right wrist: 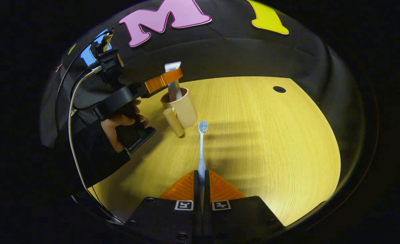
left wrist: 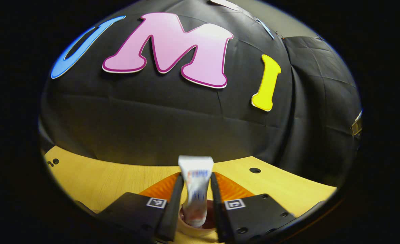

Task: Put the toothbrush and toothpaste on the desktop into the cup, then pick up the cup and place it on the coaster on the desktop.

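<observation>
My left gripper (left wrist: 196,178) is shut on the white toothpaste tube (left wrist: 195,184), which stands upright with its lower end inside the beige cup (left wrist: 192,231) below. In the right gripper view the same tube (right wrist: 173,69) rises out of the cup (right wrist: 183,110), held by the left gripper (right wrist: 173,76) in a person's hand (right wrist: 118,130). A beige stub (right wrist: 173,122) juts from the cup's near side. My right gripper (right wrist: 202,172) is shut on the handle of a white toothbrush (right wrist: 202,149). Its bristle head points forward above the table, just short of the cup.
The wooden table (right wrist: 271,142) stretches wide to the right of the cup, with a small round hole (right wrist: 279,89) at its far side. The black cloth wall (right wrist: 237,57) closes the back edge. A cable (right wrist: 71,112) hangs from the left gripper.
</observation>
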Demonstrator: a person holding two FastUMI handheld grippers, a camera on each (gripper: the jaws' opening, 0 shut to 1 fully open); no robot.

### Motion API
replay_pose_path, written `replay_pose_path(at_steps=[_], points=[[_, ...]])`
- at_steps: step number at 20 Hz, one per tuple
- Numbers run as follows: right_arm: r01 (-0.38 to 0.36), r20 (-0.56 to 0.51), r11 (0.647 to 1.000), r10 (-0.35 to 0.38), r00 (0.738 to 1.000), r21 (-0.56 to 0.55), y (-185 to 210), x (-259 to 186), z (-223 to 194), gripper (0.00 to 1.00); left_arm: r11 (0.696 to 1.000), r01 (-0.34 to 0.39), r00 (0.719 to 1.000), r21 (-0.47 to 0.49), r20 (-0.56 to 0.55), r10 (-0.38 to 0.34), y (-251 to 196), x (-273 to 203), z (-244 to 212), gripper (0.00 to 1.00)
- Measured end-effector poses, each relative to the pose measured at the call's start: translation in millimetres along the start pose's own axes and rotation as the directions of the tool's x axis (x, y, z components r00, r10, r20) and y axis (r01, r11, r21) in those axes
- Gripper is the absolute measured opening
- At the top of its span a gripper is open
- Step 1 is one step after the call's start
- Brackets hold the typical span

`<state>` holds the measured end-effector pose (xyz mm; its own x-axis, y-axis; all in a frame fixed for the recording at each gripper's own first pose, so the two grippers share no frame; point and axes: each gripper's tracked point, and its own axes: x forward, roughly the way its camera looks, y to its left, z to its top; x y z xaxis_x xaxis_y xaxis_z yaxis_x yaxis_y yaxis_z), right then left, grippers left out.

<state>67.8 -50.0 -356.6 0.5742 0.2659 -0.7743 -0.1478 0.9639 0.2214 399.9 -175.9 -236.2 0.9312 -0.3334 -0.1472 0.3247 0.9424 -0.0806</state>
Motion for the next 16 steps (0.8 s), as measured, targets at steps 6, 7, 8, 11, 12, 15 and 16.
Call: replay_pose_path(at_steps=[6,7,8,11,12,15,16], points=[[-0.02,0.046,1.0,0.019,0.999,0.012,9,-2,16,0.05,0.999,-0.035,0.997,-0.011,0.061,0.035,4,-35,34,0.98],[-0.023,0.059,1.0,0.022,0.998,0.01,10,-3,21,0.05,0.999,-0.045,0.996,-0.016,0.082,0.046,8,-46,44,0.98],[-0.024,0.075,1.0,0.023,0.997,0.004,10,-4,30,0.05,0.998,-0.056,0.993,-0.021,0.098,0.058,9,-57,52,0.98],[-0.031,0.142,1.0,0.031,0.989,-0.004,11,-6,65,0.05,0.995,-0.089,0.986,-0.053,0.135,0.095,20,-95,73,0.98],[-0.04,0.169,0.999,0.039,0.985,-0.001,13,-6,80,0.05,0.992,-0.102,0.984,-0.078,0.139,0.112,26,-109,75,0.97],[-0.066,0.258,0.998,0.065,0.964,-0.002,23,-6,123,0.05,0.982,-0.133,0.977,-0.137,0.148,0.153,40,-147,78,0.97],[-0.076,0.288,0.997,0.074,0.955,-0.006,28,-4,137,0.05,0.979,-0.145,0.978,-0.14,0.132,0.163,45,-157,73,0.97]])
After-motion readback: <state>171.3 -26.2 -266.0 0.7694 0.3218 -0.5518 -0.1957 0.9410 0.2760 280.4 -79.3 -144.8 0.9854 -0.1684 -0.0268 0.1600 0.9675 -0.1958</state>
